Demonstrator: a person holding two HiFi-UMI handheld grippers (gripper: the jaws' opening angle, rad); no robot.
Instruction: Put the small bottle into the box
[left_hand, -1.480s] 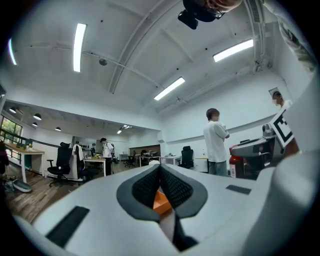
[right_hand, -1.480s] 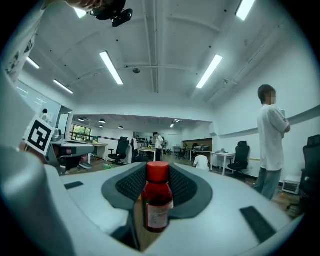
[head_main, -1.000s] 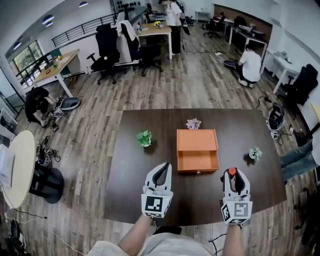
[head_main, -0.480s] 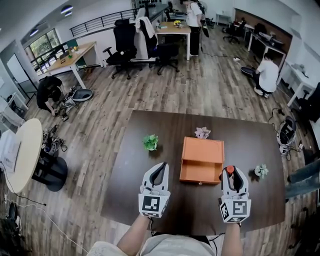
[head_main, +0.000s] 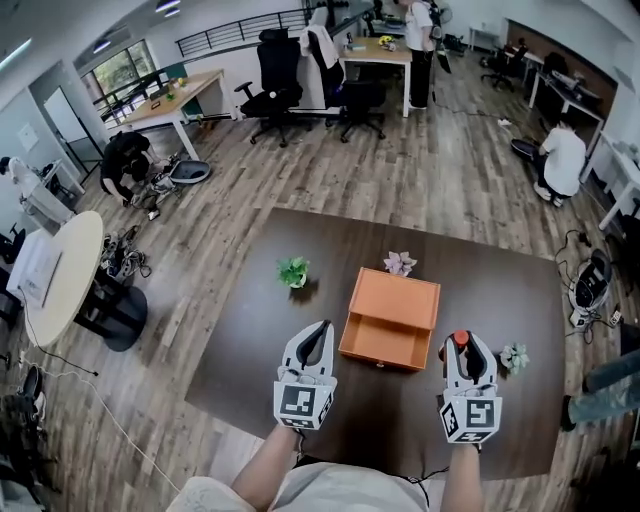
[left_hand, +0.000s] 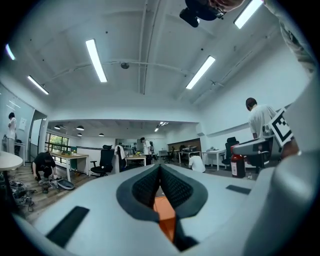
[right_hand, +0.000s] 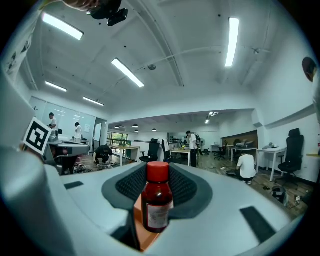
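Dark table (head_main: 262, 335), red-capped dark-red small bottle (right_hand: 157, 202)

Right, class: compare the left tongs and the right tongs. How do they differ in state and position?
The left tongs are closed together and empty, while the right tongs grip a small bottle with a red cap. In the head view, the left tongs sit left of the orange box, and the right tongs sit to its right. Shared: both are white and point forward over the dark table.
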